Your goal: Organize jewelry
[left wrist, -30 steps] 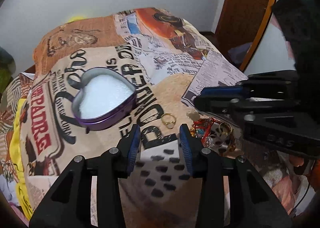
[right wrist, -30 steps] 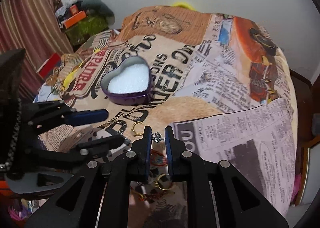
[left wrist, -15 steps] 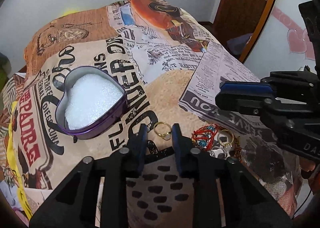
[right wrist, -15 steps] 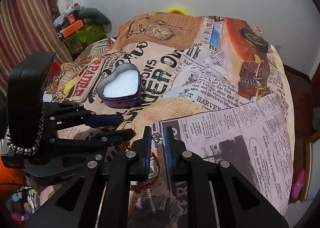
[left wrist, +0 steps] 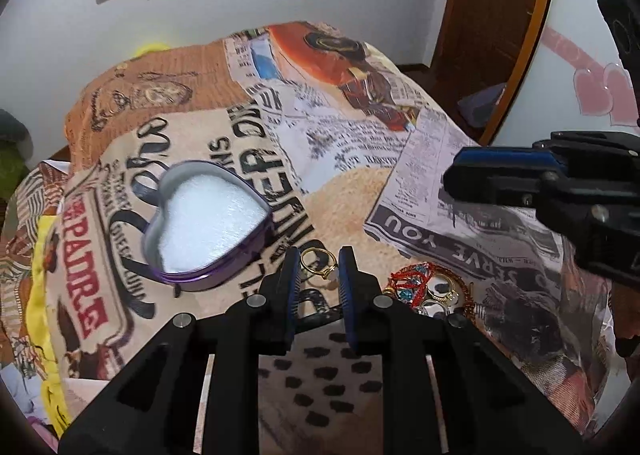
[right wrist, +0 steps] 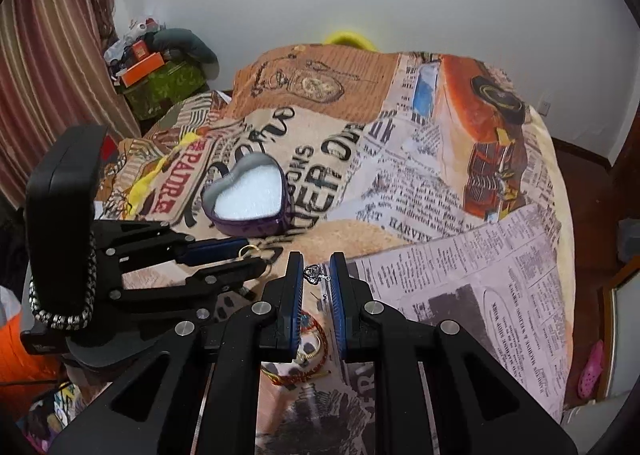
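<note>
A purple heart-shaped tin (left wrist: 208,223) with white foam inside sits open on the printed blanket; it also shows in the right wrist view (right wrist: 248,203). My left gripper (left wrist: 319,269) is shut on a gold ring (left wrist: 318,261), held just above the blanket right of the tin. My right gripper (right wrist: 316,273) is shut on a small silver earring (right wrist: 314,273) and is raised above the bed. A pile of jewelry (left wrist: 428,287), red, gold and blue, lies to the right of the left gripper.
The blanket (right wrist: 400,175) covers a bed. A wooden door (left wrist: 496,15) and mirror stand at the right. Striped curtains (right wrist: 52,55) and a cluttered shelf are at the left. A red cord bracelet (right wrist: 316,339) lies under the right gripper.
My left gripper has narrowed and shut on the gold ring. My right gripper has lifted up and away with the silver earring in it.
</note>
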`<state>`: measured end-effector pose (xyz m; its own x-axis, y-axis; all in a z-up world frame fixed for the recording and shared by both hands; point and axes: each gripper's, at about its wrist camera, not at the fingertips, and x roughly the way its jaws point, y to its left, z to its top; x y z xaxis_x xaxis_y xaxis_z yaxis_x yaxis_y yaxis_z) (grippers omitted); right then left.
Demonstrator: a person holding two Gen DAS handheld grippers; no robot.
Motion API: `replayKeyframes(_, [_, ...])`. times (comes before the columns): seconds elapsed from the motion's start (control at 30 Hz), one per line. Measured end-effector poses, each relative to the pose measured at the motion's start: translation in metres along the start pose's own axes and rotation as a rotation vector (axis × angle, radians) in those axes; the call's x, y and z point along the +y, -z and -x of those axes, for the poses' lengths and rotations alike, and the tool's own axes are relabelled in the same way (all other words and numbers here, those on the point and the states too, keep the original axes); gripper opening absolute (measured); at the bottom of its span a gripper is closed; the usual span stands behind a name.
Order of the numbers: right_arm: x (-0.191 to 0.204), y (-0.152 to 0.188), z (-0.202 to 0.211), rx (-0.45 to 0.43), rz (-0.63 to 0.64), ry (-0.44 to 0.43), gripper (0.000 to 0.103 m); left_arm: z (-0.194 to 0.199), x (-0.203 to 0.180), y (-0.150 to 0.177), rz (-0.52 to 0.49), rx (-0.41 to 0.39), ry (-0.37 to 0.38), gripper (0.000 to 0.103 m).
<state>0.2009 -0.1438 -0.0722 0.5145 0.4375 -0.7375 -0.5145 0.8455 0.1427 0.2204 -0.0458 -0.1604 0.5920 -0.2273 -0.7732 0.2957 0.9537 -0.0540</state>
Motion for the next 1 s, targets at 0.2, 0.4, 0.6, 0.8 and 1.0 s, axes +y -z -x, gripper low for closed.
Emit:
replayKeyframes(0.2, [0.017,-0.019,0.011,-0.060,0.024,0.011,0.012,0.028,0.022,-0.006,0.037,-0.057,-0.026,0.018])
replayKeyframes(0.4, [0.036,-0.034,0.015,-0.103,0.050,0.006,0.012,0.053,0.044,-0.010,0.069,-0.114,-0.060,0.018])
replayKeyframes(0.6, [0.049,-0.049,0.004,-0.119,0.055,-0.013,0.012,0.066,0.069,-0.013,0.112,-0.147,-0.091,0.018])
replayKeyframes(0.8, [0.058,-0.059,-0.010,-0.118,0.055,-0.034,0.012,0.063,0.091,-0.015,0.139,-0.151,-0.104,0.018])
replayKeyframes(1.0, [0.061,-0.069,-0.030,-0.091,0.065,-0.042,0.012,0.048,0.105,-0.018,0.158,-0.132,-0.092,0.018])
